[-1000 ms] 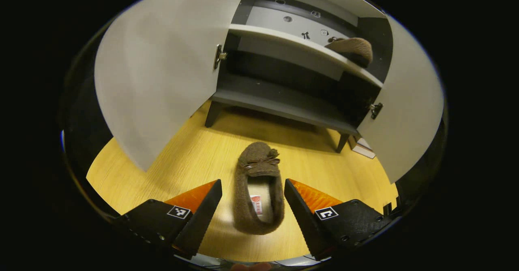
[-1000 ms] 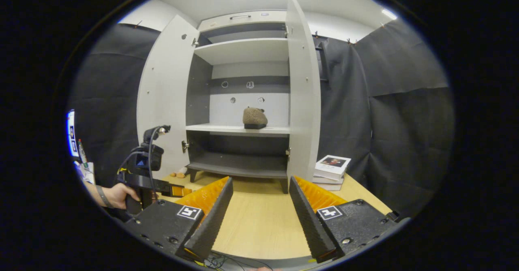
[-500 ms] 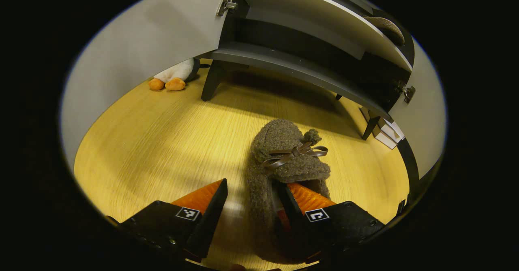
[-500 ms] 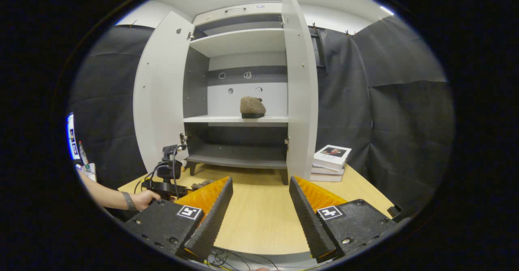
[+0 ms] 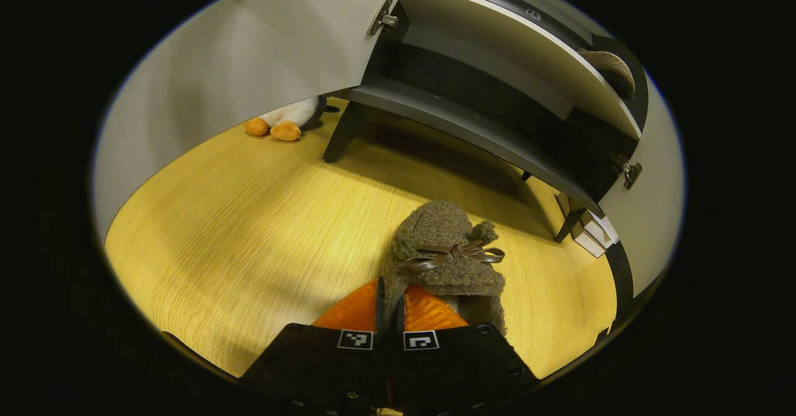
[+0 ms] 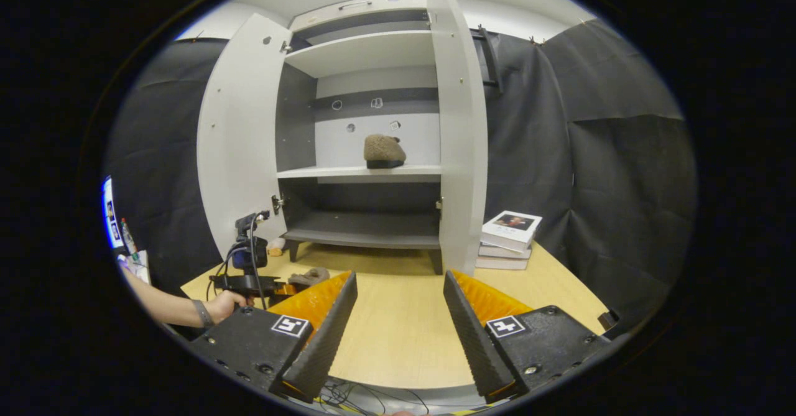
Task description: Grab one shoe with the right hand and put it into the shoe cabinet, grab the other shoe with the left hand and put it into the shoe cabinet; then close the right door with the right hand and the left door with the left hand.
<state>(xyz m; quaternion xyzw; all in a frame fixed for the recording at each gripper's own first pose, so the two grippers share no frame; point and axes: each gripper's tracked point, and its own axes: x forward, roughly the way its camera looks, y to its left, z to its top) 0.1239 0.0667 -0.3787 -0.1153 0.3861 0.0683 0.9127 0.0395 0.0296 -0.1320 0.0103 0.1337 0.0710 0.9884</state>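
In the left gripper view my left gripper [image 5: 390,291] is shut on the side wall of a brown fuzzy slipper [image 5: 444,248] with a bow, which lies on the wooden table [image 5: 249,229] before the open shoe cabinet [image 5: 472,127]. The other brown slipper [image 5: 612,68] sits on the cabinet's middle shelf. In the right gripper view my right gripper [image 6: 399,282] stands open over the table with nothing between its fingers, facing the cabinet [image 6: 367,173]. The shelf slipper [image 6: 384,150] rests there, and a hand [image 6: 221,304] holds the left gripper [image 6: 249,273] at the table slipper [image 6: 309,276].
Both cabinet doors stand wide open: the left door [image 6: 239,155] and the right door [image 6: 460,155]. A stack of books [image 6: 510,235] lies right of the cabinet. A plush toy with orange feet [image 5: 280,127] sits behind the left door [image 5: 249,74].
My left gripper came down onto the table slipper and shut on its side wall. The right gripper stayed open and drew back slightly from the cabinet.
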